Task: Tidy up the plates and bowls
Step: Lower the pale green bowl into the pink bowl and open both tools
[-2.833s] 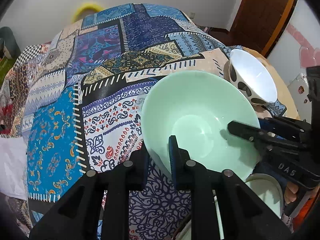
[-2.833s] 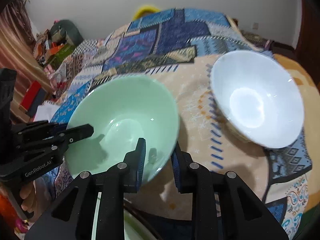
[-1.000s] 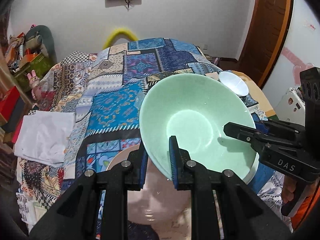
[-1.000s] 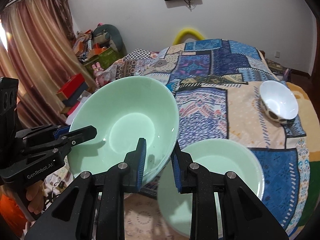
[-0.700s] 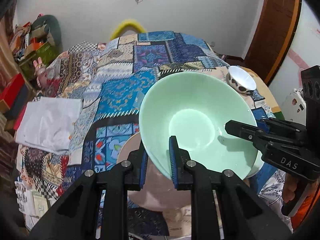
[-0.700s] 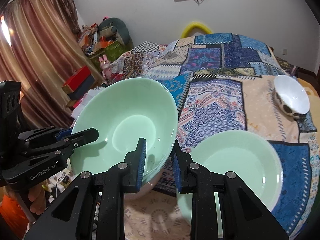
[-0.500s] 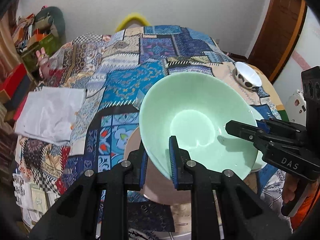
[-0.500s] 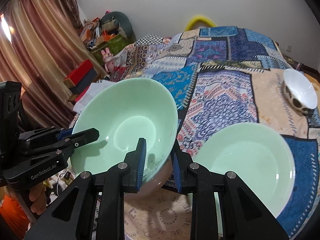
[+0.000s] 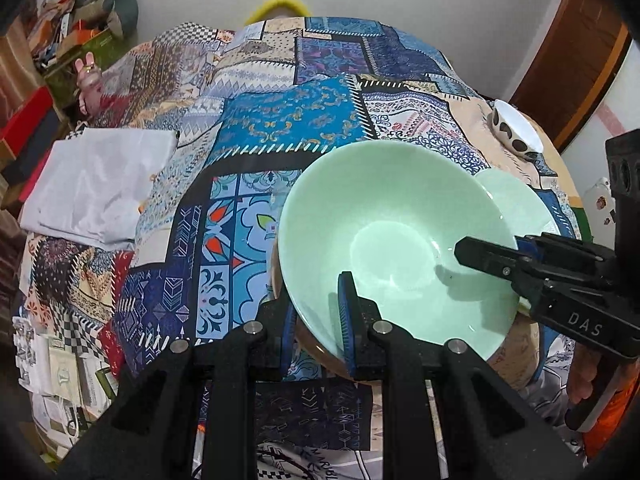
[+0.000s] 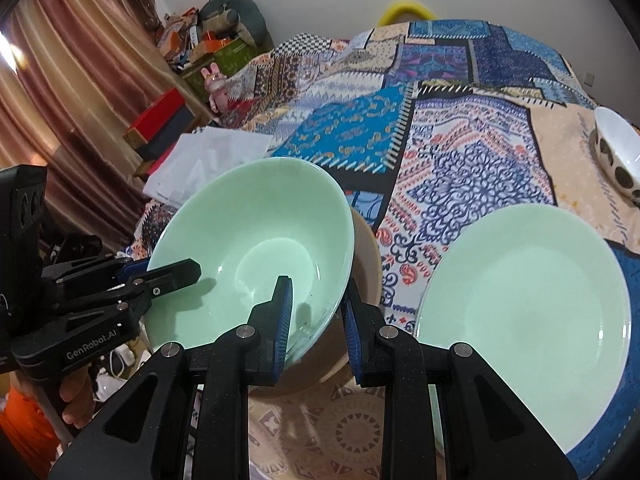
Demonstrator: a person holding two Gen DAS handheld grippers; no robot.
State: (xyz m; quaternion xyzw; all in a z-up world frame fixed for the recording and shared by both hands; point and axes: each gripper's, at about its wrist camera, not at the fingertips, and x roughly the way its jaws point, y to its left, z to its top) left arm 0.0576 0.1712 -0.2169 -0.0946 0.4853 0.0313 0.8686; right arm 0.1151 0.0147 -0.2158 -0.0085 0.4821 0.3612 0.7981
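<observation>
Both grippers hold one mint-green bowl (image 9: 396, 236) by its rim, over a tan bowl (image 10: 366, 256) that sits beneath it. My left gripper (image 9: 316, 320) is shut on the bowl's near rim. My right gripper (image 10: 318, 312) is shut on the opposite rim of the green bowl (image 10: 256, 264). A mint-green plate (image 10: 524, 304) lies to the right on the patchwork cloth; its edge shows behind the bowl in the left view (image 9: 516, 200). A small white spotted bowl (image 10: 618, 156) stands further back right, also in the left view (image 9: 516, 132).
The patchwork cloth (image 9: 288, 128) covers the surface. A folded white cloth (image 9: 96, 188) lies at the left. Boxes and clutter (image 10: 168, 120) stand by the curtain at the left. A wooden door (image 9: 568, 64) is at the right.
The green bowl, held by both grippers, has moved back from the white bowl and down over the tan bowl, beside the green plate.
</observation>
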